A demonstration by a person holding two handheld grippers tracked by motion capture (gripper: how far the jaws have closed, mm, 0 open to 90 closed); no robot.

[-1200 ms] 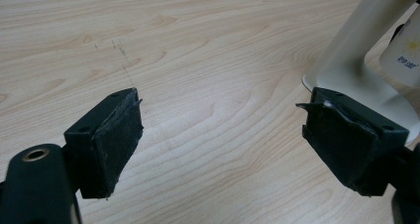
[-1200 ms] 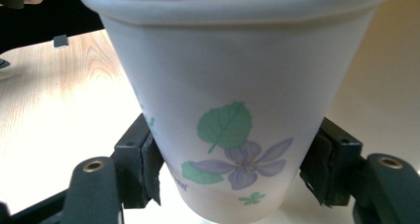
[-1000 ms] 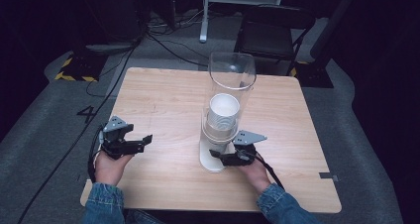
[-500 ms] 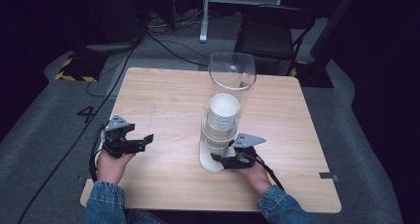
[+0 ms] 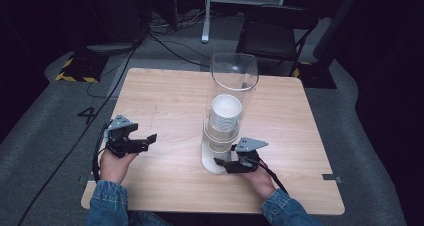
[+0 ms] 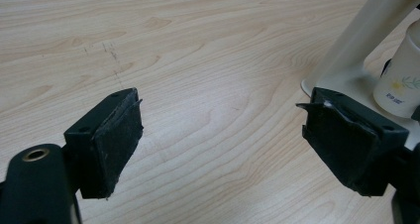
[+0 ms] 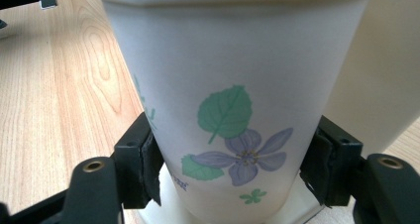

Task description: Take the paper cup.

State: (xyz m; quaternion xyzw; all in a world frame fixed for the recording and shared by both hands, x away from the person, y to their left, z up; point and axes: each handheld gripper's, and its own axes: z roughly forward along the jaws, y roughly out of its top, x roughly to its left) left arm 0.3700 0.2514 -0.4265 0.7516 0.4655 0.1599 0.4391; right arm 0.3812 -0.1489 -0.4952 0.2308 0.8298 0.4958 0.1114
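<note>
A cup dispenser (image 5: 234,76) stands mid-table: a clear tube over a stack of white paper cups (image 5: 226,111) on a cream base. My right gripper (image 5: 222,163) reaches in at the foot of the dispenser, shut on the lowest paper cup (image 7: 233,85), which bears a green leaf and a purple flower. Its pads (image 7: 148,164) press on both sides of the cup just above the base. My left gripper (image 5: 150,138) hovers over the wood at the left, open with nothing between its fingers (image 6: 116,135). Off to its right are the dispenser's cream post (image 6: 366,30) and the cup (image 6: 401,80).
The wooden table (image 5: 165,96) is bare around the dispenser. Behind it, on the grey floor, are a dark chair (image 5: 277,31), cables (image 5: 170,41) and a yellow-and-black striped block (image 5: 75,76).
My right gripper has edged slightly toward the near edge at the dispenser's foot, keeping its hold on the cup. The left gripper has not moved.
</note>
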